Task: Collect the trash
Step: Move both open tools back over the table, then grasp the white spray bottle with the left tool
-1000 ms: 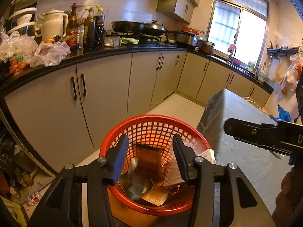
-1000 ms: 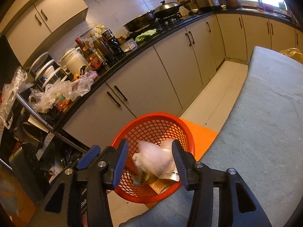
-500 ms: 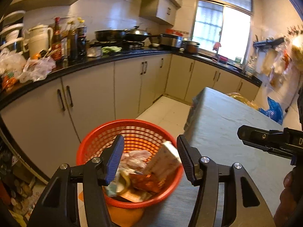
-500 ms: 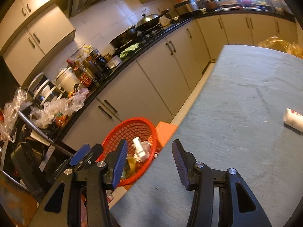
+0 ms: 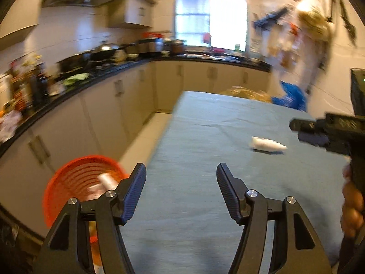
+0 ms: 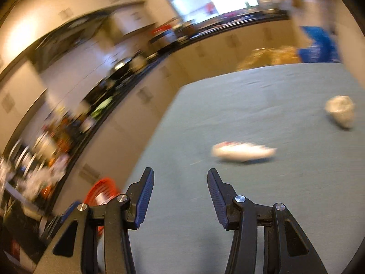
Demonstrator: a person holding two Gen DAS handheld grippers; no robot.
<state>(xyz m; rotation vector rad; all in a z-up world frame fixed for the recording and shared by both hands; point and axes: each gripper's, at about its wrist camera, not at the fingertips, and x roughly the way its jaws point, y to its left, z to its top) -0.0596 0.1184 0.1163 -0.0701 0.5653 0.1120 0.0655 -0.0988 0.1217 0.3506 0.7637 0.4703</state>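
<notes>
With both the left gripper [image 5: 180, 190] and the right gripper [image 6: 180, 196] spread and empty, we judge we are between pickups, and next the right gripper must reach the flattened white wrapper [image 6: 243, 152] lying on the table [image 6: 262, 205] just ahead of it.

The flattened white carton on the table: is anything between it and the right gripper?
Nothing visible. Only bare tablecloth lies between the open, empty right gripper and the flattened white carton. The crumpled white cup sits apart, farther right.

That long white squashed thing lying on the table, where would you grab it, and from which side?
Judging by its pose, grip the flattened white packet across its narrow middle, coming down from above. It lies flat and lengthwise on the grey-green table, so fingers should straddle its short width. The open right gripper is nearest.
</notes>
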